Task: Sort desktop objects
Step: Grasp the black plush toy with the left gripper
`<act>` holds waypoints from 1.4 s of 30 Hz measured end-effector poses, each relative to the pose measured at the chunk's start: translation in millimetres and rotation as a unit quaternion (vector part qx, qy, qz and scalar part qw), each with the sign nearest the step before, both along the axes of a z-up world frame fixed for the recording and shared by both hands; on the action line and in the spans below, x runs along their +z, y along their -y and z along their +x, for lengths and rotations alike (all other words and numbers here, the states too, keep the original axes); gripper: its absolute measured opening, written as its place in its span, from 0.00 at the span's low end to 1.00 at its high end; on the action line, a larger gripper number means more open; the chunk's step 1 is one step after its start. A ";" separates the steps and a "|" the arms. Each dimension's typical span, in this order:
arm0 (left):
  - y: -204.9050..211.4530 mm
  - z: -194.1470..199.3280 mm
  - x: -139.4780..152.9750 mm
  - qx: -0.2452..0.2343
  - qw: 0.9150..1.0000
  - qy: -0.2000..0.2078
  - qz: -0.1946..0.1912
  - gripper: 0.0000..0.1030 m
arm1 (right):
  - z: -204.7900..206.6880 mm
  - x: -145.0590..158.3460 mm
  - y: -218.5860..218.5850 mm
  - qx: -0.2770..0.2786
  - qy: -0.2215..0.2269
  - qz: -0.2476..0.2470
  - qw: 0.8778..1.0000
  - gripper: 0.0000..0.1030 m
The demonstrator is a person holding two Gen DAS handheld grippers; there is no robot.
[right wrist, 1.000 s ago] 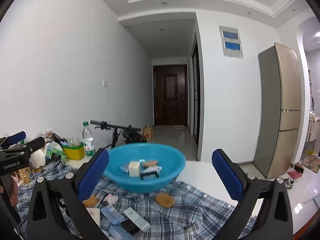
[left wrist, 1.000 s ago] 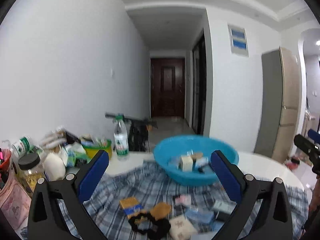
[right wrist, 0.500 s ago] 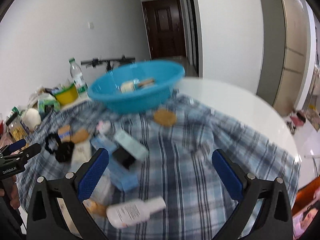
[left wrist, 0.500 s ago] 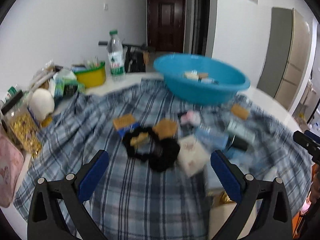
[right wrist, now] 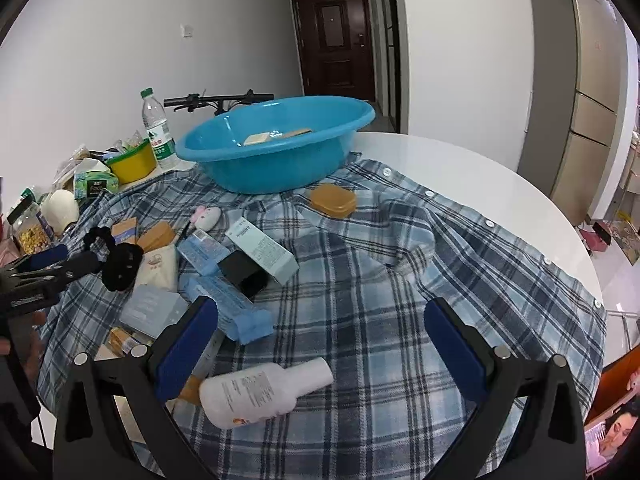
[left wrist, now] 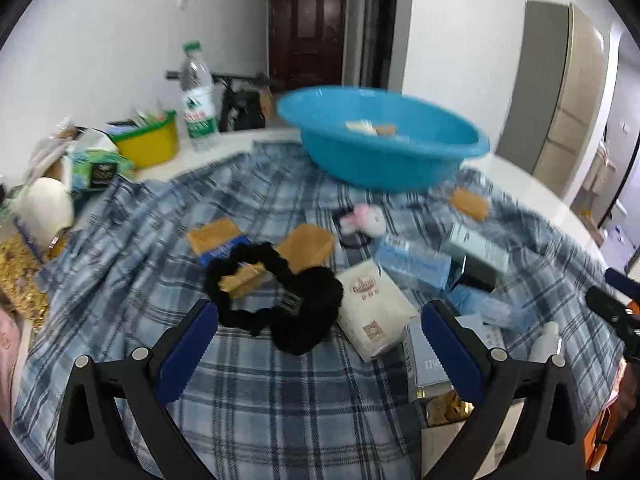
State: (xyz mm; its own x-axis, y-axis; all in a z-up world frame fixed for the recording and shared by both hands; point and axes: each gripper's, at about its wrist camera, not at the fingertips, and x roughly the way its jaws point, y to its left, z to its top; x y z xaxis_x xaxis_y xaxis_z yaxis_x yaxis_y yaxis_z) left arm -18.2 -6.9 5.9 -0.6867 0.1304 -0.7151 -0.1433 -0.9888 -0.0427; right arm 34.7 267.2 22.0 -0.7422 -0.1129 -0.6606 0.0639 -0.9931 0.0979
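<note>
both grippers are tipping down from the hallway toward the pile now — left gripper [left wrist: 316, 340] is hanging jaws apart over the black scrunchie [left wrist: 276, 296], right gripper [right wrist: 320, 344] jaws apart above the white bottle [right wrist: 260, 392], blue basin [right wrist: 276, 152] waiting at 12 o'clock.

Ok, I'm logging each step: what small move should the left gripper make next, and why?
Probably lower the left gripper onto the black scrunchie. It is open and empty, the scrunchie lies loose on the plaid cloth just ahead between its fingers, and the blue basin already holds sorted items.
</note>
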 end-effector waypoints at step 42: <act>18.2 33.5 -12.9 0.074 0.996 -0.002 0.041 0.43 | 19.3 -15.6 3.8 0.056 -0.001 -0.013 0.998 0.99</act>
